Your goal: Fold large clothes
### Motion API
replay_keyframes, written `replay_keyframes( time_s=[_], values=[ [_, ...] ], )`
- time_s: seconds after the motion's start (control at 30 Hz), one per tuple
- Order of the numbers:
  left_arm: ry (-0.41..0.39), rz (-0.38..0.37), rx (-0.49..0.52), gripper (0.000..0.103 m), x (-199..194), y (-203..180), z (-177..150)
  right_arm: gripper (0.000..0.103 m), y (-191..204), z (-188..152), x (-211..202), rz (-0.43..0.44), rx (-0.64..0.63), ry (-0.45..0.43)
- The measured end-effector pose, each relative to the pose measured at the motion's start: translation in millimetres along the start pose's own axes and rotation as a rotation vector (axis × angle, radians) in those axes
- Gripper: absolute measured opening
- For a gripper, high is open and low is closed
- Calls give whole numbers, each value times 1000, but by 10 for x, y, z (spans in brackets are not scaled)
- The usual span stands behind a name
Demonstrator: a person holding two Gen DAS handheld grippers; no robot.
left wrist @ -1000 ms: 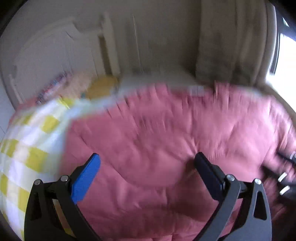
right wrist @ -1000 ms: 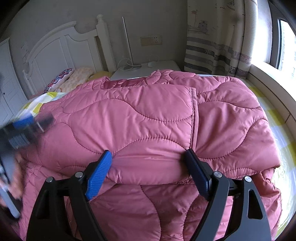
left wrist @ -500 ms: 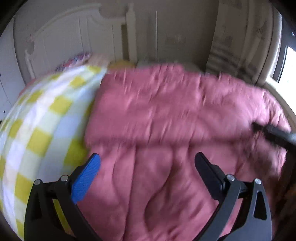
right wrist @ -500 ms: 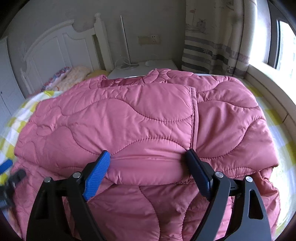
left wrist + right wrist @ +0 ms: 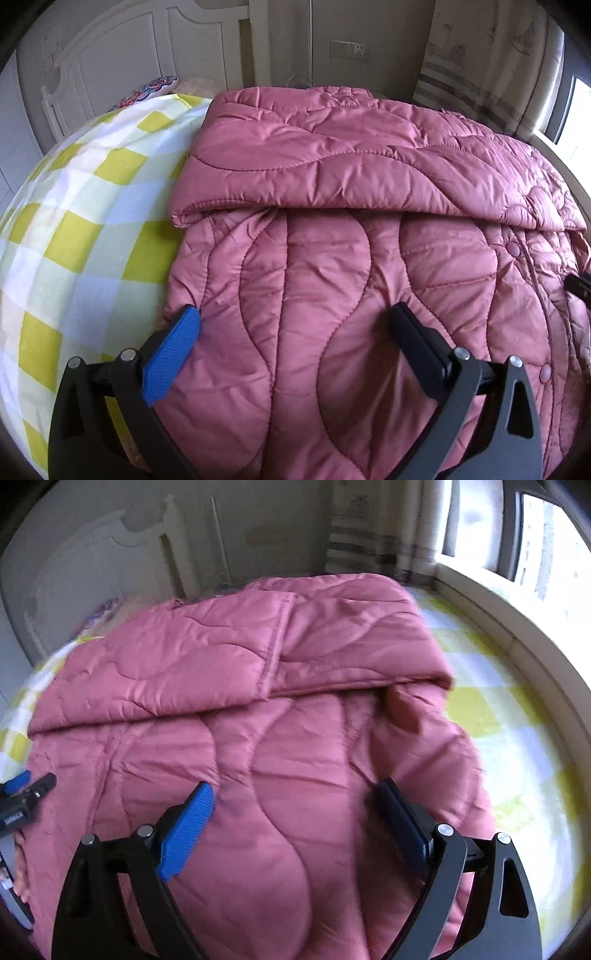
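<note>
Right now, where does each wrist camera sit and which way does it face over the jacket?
Left wrist: on the left tongs, angled down at the jacket's left edge and the checked sheet, headboard beyond; open fingers show.
Right wrist: on the right tongs, angled down at the jacket's right part, sheet and window beyond; open fingers show, left tongs at frame edge.
Shared: jacket with its folded-over flap, sheet, headboard.
</note>
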State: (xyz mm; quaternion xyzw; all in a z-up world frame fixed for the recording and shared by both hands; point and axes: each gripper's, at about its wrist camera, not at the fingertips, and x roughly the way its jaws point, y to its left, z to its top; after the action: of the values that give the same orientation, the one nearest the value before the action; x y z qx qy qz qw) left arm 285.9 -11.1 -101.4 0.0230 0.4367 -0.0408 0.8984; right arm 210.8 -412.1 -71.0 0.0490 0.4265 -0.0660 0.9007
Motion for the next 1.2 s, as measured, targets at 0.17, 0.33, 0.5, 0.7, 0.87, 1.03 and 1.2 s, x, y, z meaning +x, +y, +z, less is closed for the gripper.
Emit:
replay_keyframes(
  time_s=[0.17,0.33,0.5,0.7,0.87,1.03,1.2],
  values=[
    [1,0,0,101,12,5,13,86,-183,-317,62,-69,58,-1],
    [2,-7,-4,101,28,13,24,86,-245,-388,207,-59,109,14],
    [-8,44,-25,101,-143,43,-61,86,102,-530,60,1,53,-101],
    [-107,-126,65,101,-539,-239,-302,86,813,-558,219,162,-179,-79],
    [-14,-73,183,101,-284,-482,-390,87,1176,-691,619,170,-261,-5],
    [-18,-72,191,101,-312,-460,-416,86,1153,-709,657,152,-252,5],
    [-88,-41,83,101,-563,-12,-562,86,661,-726,514,28,-125,-57]
  ],
)
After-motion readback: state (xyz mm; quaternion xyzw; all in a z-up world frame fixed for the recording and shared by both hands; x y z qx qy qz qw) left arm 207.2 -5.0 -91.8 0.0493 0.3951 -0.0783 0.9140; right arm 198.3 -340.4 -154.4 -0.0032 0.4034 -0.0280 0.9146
